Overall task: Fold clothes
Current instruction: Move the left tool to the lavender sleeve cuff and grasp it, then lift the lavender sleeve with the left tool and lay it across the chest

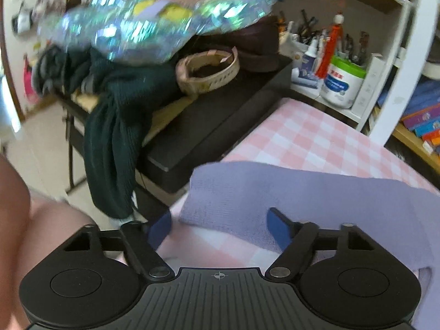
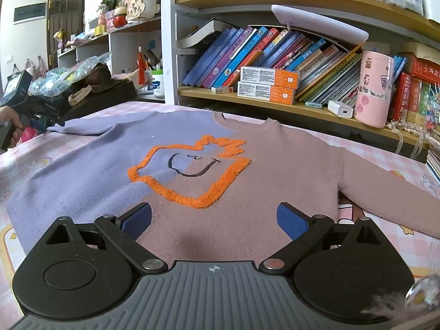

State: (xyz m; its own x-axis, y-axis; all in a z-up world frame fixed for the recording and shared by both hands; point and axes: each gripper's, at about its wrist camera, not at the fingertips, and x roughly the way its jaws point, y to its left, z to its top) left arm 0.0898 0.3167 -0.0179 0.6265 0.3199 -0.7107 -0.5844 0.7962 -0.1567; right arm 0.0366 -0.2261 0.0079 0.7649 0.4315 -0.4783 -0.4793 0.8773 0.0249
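Observation:
A sweater (image 2: 192,165), lilac on the left half and dusty pink on the right, with an orange outline figure on the chest, lies flat and face up on a pink checked cloth (image 2: 385,220). Both sleeves are spread out. My right gripper (image 2: 217,220) is open and empty, just above the sweater's lower hem. My left gripper (image 1: 220,228) is open and empty at the end of the lilac sleeve (image 1: 275,192); the cuff lies between its fingers. The left gripper also shows in the right wrist view (image 2: 46,128) at the far left.
The checked cloth (image 1: 316,132) covers the table. Left of it stands a black bench (image 1: 206,126) piled with dark green clothes (image 1: 115,126), a shiny bag (image 1: 137,30) and a round basket (image 1: 209,68). Bookshelves (image 2: 275,63) stand behind the table.

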